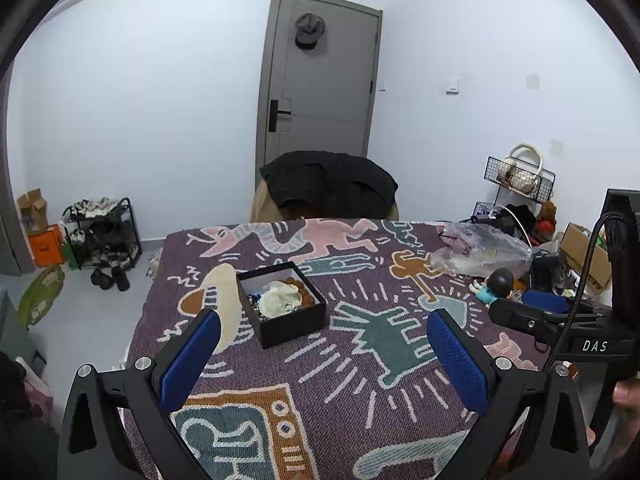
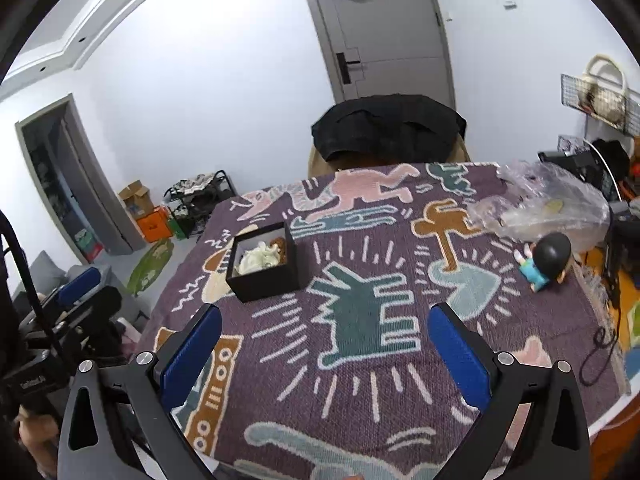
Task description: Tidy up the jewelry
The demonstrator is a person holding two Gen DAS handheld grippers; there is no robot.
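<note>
A black open-topped box point(image 1: 281, 305) stands on the patterned purple table cover point(image 1: 352, 360). Inside it lie pale greenish jewelry, brown beads and small dark beads. My left gripper point(image 1: 324, 338) is open above the cover, its blue pads wide apart, just in front of the box with nothing between them. In the right wrist view the same box point(image 2: 262, 262) sits up and left of my right gripper point(image 2: 325, 338), which is also open and holds nothing. The right gripper also shows at the right edge of the left wrist view point(image 1: 560, 312).
A clear plastic bag point(image 1: 480, 250) and a small doll with a black head point(image 1: 496, 286) lie at the table's right side. A chair draped in black cloth point(image 1: 330, 184) stands behind the table. A shoe rack point(image 1: 102, 234) and boxes are on the floor at left.
</note>
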